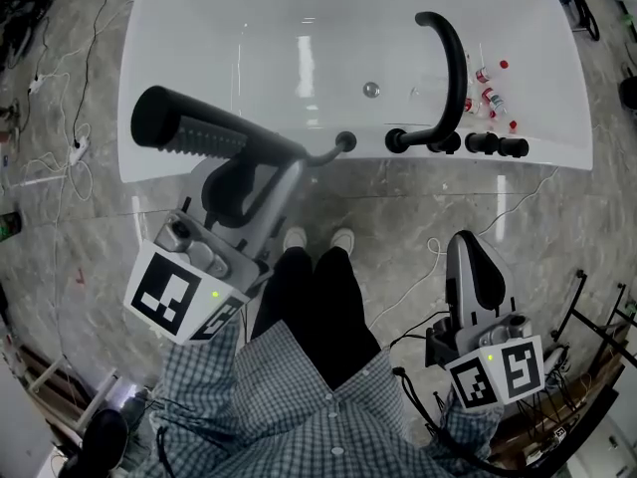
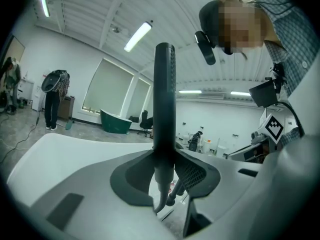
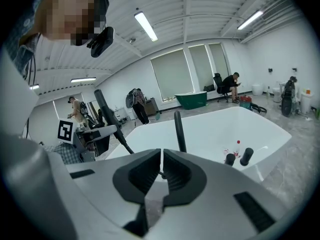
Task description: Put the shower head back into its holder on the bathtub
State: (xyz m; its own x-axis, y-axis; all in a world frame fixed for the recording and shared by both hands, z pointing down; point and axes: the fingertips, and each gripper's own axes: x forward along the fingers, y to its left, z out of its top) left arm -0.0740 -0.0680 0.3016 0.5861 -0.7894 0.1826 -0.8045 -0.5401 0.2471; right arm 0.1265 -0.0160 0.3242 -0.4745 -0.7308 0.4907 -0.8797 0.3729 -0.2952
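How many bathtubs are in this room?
2. The white bathtub is right in front, seen from above. A green bathtub stands far off by the windows. More could be hidden outside these views.

The shower head (image 1: pixel 189 132) sits over the bathtub (image 1: pixel 249 28) at left, faucet (image 1: pixel 450 68) and bottles (image 1: pixel 490 90) on its right rim.

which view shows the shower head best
The head view: the whole shower head shows, nozzle face and handle, clamped in the left gripper above the bathtub. The left gripper view sees it edge-on, a dark bar between the jaws. The right gripper view shows only a thin distant bar.
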